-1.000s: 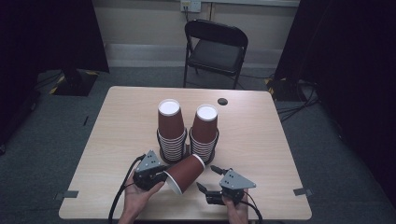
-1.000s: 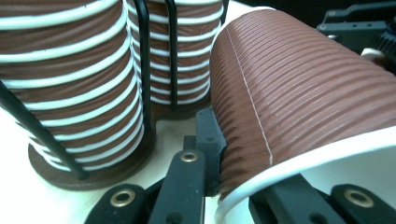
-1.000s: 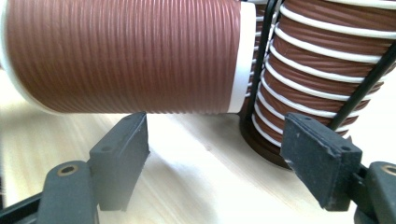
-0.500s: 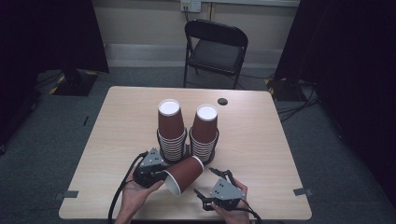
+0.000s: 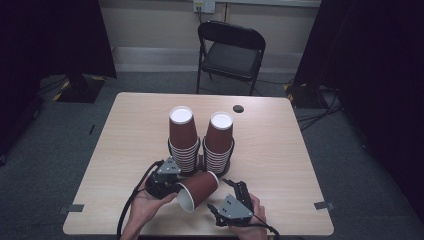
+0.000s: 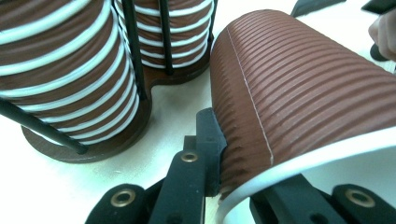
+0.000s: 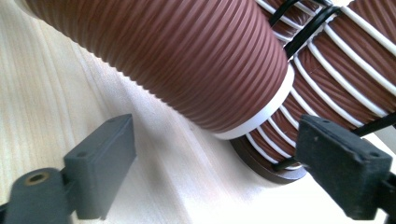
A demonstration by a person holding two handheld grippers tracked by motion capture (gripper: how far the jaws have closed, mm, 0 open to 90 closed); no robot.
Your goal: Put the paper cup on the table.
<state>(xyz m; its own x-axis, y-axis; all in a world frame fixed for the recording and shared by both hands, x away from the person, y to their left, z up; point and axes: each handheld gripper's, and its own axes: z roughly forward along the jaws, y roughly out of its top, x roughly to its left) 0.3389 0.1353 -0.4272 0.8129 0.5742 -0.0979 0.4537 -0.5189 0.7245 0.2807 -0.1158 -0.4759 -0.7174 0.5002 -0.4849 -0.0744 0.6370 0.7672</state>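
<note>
1. Since the earlier picture, the right gripper (image 5: 226, 195) has drawn back toward the table's (image 5: 280, 150) near edge and its jaws have just been opening; nothing sits between them.
2. Left gripper (image 5: 172, 186) pinches the rim wall of the paper cup (image 5: 199, 189); the cup lies tilted on its side before the two cup stacks (image 5: 181, 137).
3. Likely light, ribbed, easily crushed; the stiffer rim seems the best hold.

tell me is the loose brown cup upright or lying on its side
On its side. The loose cup lies tipped, its white rim facing the person, pinched at the rim by the left tongs.
</note>
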